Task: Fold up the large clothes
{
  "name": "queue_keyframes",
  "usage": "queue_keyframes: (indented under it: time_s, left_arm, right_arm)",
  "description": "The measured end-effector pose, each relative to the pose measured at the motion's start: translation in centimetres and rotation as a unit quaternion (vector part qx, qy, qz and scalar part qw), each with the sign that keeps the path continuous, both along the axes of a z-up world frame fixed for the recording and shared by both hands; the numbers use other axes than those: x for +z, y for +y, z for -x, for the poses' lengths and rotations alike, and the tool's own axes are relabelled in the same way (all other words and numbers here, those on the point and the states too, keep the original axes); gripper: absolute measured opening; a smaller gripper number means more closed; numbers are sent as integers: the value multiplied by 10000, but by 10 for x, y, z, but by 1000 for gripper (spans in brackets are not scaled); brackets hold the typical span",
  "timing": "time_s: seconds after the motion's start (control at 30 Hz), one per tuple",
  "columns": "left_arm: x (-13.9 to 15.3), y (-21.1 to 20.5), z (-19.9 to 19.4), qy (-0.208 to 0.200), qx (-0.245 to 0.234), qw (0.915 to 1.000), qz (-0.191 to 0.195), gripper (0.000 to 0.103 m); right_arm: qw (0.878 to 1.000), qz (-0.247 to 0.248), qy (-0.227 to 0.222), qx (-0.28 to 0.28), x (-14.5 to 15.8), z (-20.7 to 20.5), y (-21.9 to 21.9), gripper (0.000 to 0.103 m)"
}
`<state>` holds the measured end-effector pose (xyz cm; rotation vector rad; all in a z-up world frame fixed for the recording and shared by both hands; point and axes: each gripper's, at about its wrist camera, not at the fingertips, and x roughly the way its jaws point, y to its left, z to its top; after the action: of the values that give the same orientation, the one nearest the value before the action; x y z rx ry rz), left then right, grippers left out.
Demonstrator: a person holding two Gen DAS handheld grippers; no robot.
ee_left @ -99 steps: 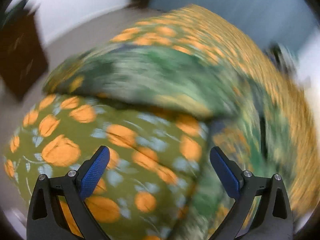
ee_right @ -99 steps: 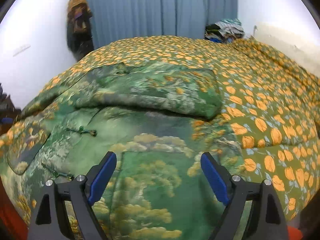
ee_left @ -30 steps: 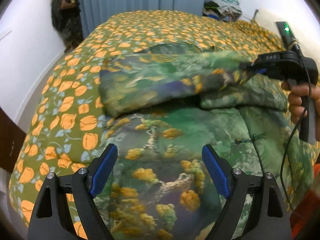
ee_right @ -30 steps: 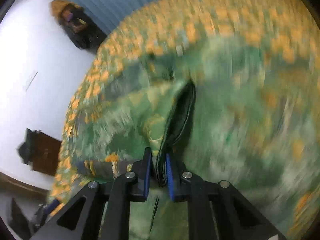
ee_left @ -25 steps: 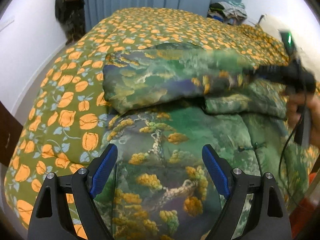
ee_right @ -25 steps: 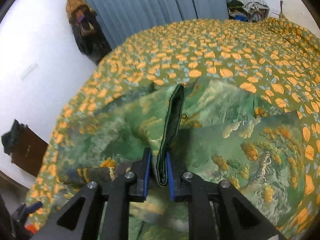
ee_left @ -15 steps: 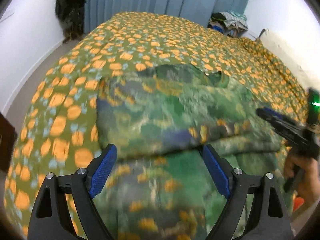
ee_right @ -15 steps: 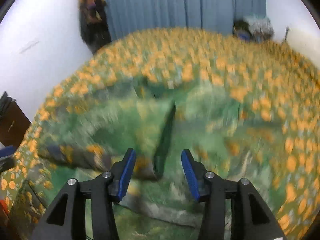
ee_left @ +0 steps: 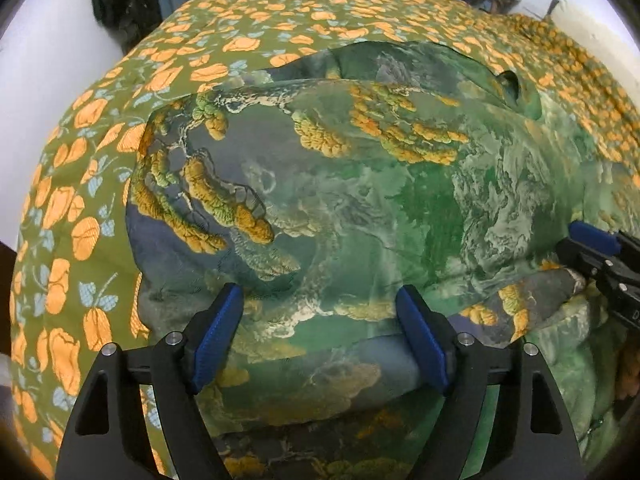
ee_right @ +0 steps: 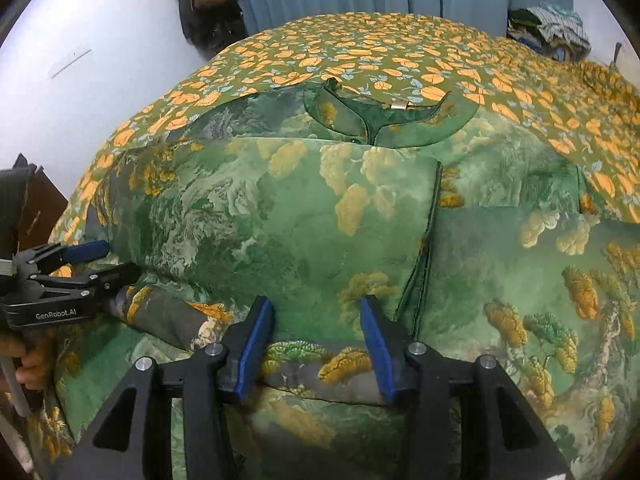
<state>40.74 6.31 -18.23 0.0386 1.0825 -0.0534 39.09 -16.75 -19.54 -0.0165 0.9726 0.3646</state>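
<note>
Both point steeply down over the green garment (ee_left: 360, 208): left hand-held gripper (ee_left: 320, 336) closing (still wide), right hand-held gripper (ee_right: 316, 344) closing, half-spread.

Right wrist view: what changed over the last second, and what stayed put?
The right gripper let go of the dark-trimmed edge it had pinched upright; that panel of the green garment now lies folded flat across the body. Its jaws are closing slightly, pressing nothing. The left gripper came closer over the folded sleeve, closing a little. The bedspread is unchanged.
</note>
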Motion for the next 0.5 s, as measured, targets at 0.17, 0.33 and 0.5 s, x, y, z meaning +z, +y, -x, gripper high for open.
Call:
queue_keyframes:
  time_s: [0.17, 0.33, 0.5]
  left_arm:
    - [46, -8, 4, -161, -270, 9995, 50, 79]
    - [46, -3, -33, 1, -91, 9985, 533, 79]
    - [7, -1, -60, 282, 112, 9989, 369, 84]
  right_arm:
    - [9995, -322, 22, -11, -2, 1, -8, 46]
    - [9991, -414, 28, -20, -1, -5, -8, 46]
    - [9991, -426, 28, 23, -1, -5, -8, 46]
